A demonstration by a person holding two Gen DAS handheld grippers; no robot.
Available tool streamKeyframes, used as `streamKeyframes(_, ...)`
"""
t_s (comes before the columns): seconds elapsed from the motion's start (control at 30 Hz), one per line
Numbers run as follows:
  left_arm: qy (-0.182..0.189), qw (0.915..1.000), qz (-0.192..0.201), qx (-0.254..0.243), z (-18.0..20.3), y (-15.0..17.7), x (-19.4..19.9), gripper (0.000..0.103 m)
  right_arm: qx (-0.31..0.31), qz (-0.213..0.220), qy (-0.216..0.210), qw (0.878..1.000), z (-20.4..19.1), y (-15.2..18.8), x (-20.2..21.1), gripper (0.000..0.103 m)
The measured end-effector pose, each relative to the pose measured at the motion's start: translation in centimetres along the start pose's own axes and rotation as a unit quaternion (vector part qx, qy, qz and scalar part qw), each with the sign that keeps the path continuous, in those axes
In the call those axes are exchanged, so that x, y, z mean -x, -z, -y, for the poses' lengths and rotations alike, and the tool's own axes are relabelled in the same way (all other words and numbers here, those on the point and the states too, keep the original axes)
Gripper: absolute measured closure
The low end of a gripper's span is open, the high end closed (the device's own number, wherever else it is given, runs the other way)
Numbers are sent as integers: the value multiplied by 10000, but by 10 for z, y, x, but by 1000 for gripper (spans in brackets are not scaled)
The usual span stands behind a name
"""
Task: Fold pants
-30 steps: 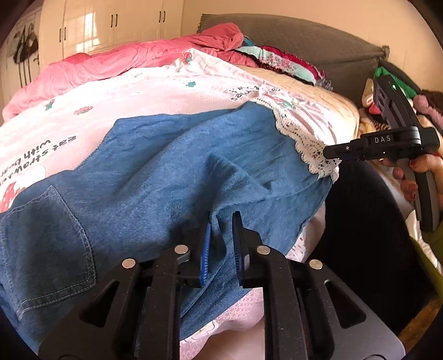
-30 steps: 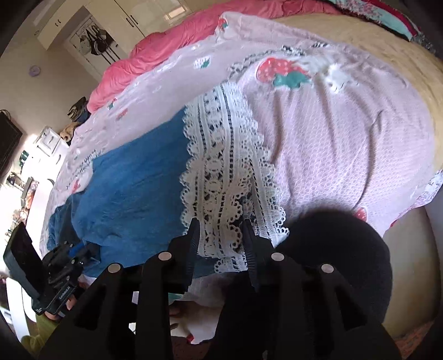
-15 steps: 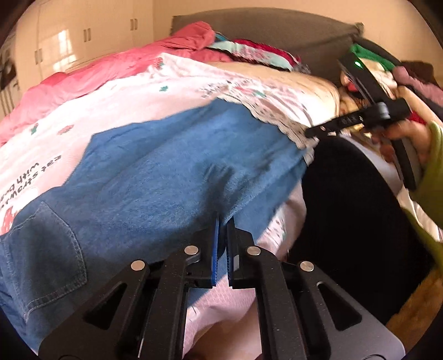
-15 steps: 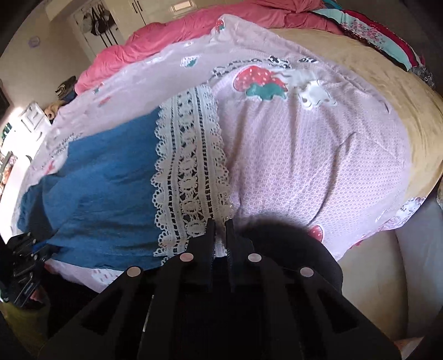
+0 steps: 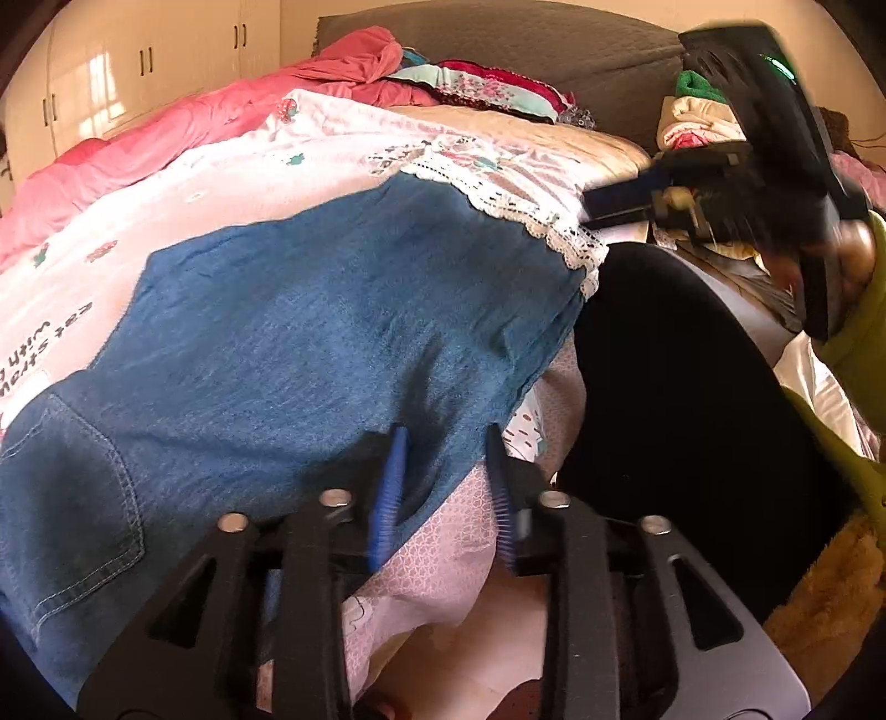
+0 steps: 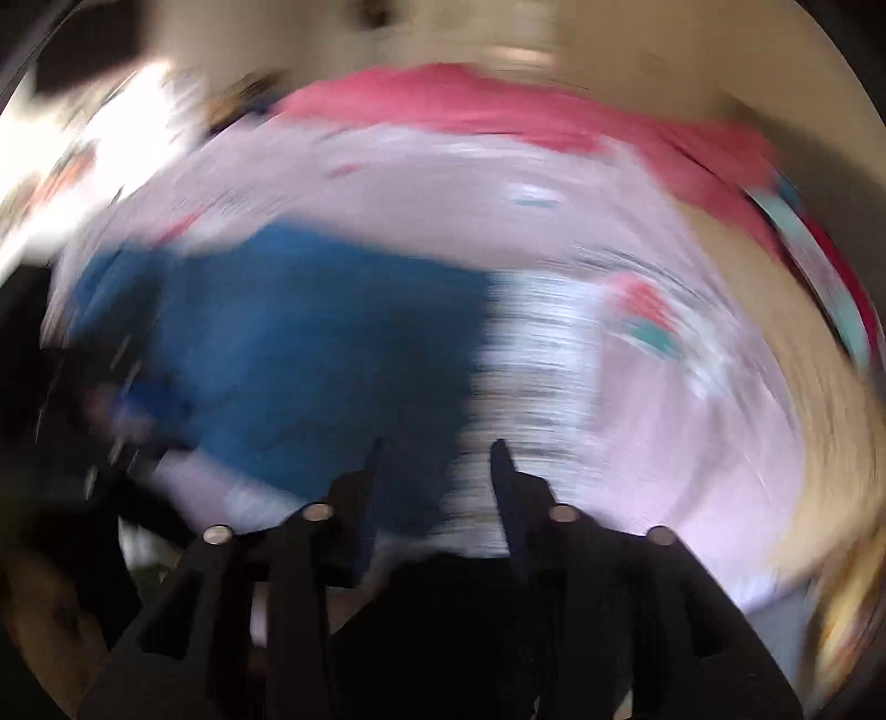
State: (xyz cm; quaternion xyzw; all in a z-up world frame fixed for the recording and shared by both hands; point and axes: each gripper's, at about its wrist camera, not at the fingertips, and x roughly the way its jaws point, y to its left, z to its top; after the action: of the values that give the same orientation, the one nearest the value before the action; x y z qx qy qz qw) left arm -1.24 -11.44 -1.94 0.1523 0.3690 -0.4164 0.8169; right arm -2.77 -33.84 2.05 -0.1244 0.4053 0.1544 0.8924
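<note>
Blue denim pants [image 5: 332, 332] with a white lace hem [image 5: 531, 221] lie flat on a pink strawberry-print sheet [image 5: 221, 183] on a bed. My left gripper [image 5: 443, 487] is at the pants' near edge. Its jaws are opening, and the denim edge runs between the blue pads [image 5: 387, 493] without being pressed. A hand in a green sleeve holds my right gripper [image 5: 603, 205] by the lace hem at the right. The right wrist view is badly blurred. There the right gripper [image 6: 440, 471] is opening over the join of denim [image 6: 310, 343] and lace [image 6: 537, 343], with nothing gripped.
A pink duvet [image 5: 138, 144] and a pile of colourful clothes [image 5: 476, 83] lie at the far side by a grey headboard [image 5: 554, 33]. A dark rounded shape [image 5: 692, 387] stands against the bed's near right edge. Folded laundry [image 5: 698, 116] is stacked at the right.
Both grippers closed half a second ago and have since opened. The left let the denim edge go. The right wrist view swung and rolled, and now faces the denim and lace.
</note>
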Motion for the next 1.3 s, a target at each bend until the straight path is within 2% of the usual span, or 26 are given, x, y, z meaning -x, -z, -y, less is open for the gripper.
streamKeyframes(0.07,0,9999,39,145,-4,3,8,72,810,-122,-329,9961,-37,5,-11,65)
streamKeyframes(0.13,-35,9995,100,303,-9,7,15,67,1144,-202,-450,9922,-57,9,-22,65)
streamKeyframes(0.27,-370,9968,56,712,-27,16,26,56,1653,-243,-11,9859,-73,12,-45,65)
streamKeyframes(0.33,-536,9948,29,860,-34,19,30,54,1742,-297,209,9840,-74,9,-54,67)
streamKeyframes(0.37,-665,9929,21,984,-39,21,32,50,1754,-324,258,9836,-73,8,-59,78)
streamKeyframes(0.4,-758,9912,26,1082,-44,22,34,47,1689,-409,121,9847,-69,7,-64,92)
streamKeyframes(0.43,-887,9884,27,1234,-51,24,36,41,1617,-506,-37,9855,-67,9,-67,99)
streamKeyframes(0.47,-1075,9828,-9,1503,-63,26,37,41,1530,-603,-129,9863,-62,10,-70,100)
streamKeyframes(0.53,-1224,9748,-29,1862,-80,30,42,41,1384,-701,-336,9873,-54,14,-67,101)
streamKeyframes(0.6,-1032,9674,60,2311,-98,36,48,41,1184,-778,-491,9887,-45,17,-67,102)
streamKeyframes(0.67,-873,9644,67,2496,-105,40,48,41,981,-856,-524,9901,-40,19,-71,102)
streamKeyframes(0.73,-880,9650,53,2472,-104,40,48,41,759,-902,-654,9909,-36,19,-70,101)
streamKeyframes(0.77,-898,9657,62,2435,-102,39,49,40,548,-873,-858,9910,-33,18,-64,101)
streamKeyframes(0.83,-872,9668,135,2397,-102,36,50,39,303,-616,-1128,9912,-29,14,-44,99)
streamKeyframes(0.9,-932,9659,236,2405,-104,31,55,39,152,-362,-1103,9931,-21,5,-22,87)
streamKeyframes(0.97,-1024,9647,427,2390,-103,25,63,39,78,-135,-858,9962,-14,-7,-6,65)
streamKeyframes(1.03,-1264,9627,516,2336,-103,20,70,36,2,-38,-767,9970,-9,-25,-3,65)
streamKeyframes(1.1,-1681,9578,288,2313,-107,23,70,34,-181,55,-750,9970,-9,-42,-9,64)
streamKeyframes(1.2,-2003,9467,73,2520,-123,32,75,33,-617,-207,-836,9944,-14,-61,-40,60)
streamKeyframes(1.3,-2046,9415,18,2679,-139,41,79,33,-600,-773,-891,9912,-32,-53,-75,60)
